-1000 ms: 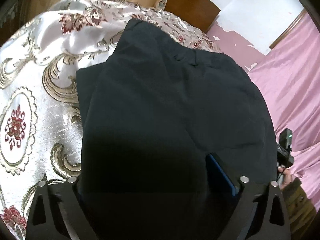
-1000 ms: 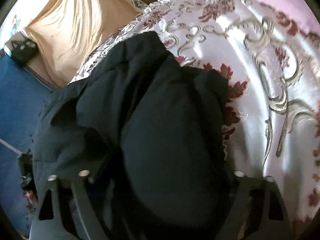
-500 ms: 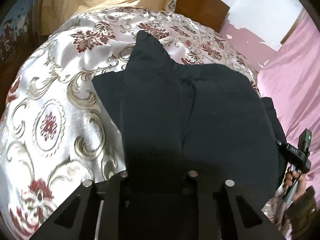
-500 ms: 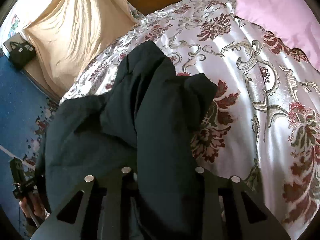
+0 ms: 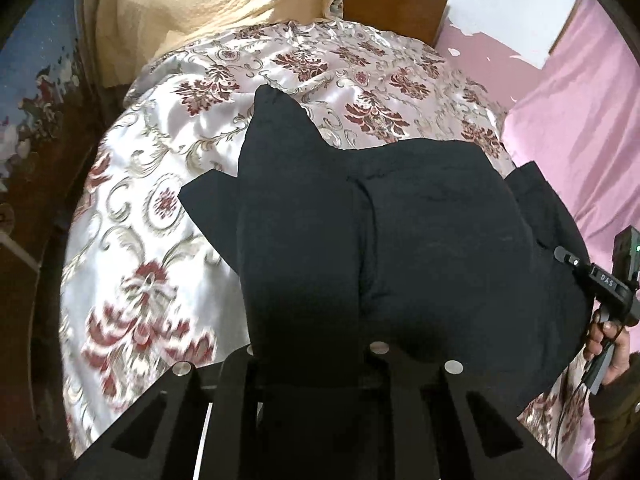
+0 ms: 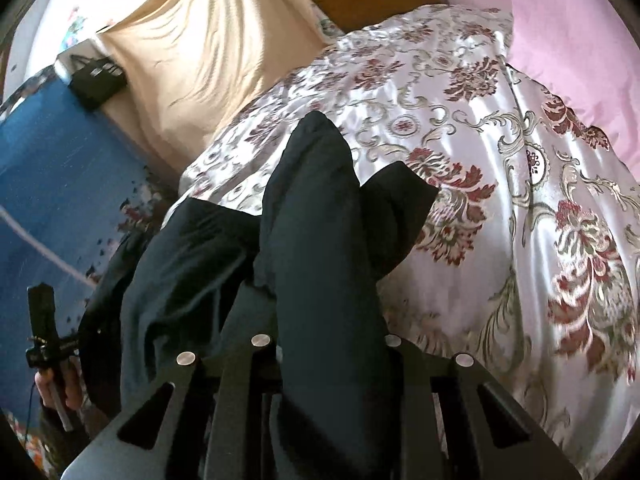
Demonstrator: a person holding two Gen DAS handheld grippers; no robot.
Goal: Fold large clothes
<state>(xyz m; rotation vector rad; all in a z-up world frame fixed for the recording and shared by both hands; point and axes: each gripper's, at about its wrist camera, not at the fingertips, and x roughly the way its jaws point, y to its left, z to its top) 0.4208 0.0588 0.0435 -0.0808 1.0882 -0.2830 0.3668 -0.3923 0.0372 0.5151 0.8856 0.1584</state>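
Both tools (image 5: 316, 364) (image 6: 328, 360) tight on dark garment (image 5: 400, 240)

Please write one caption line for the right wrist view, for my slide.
Right claw, closing on the dark garment, holds it above the floral bedspread.

A plain black garment (image 5: 400, 248) lies on a silvery satin bedspread (image 5: 160, 208) patterned with dark red flowers and gold scrolls; plain pink fabric (image 6: 560, 48) at right, cream cloth (image 6: 200, 40) far left.

Both grippers clamped and lifted

Left gripper (image 5: 312, 364) and right gripper (image 6: 328, 348), open a second ago, now pinch the dark garment (image 5: 400, 240), raised off the bedspread (image 5: 160, 184).
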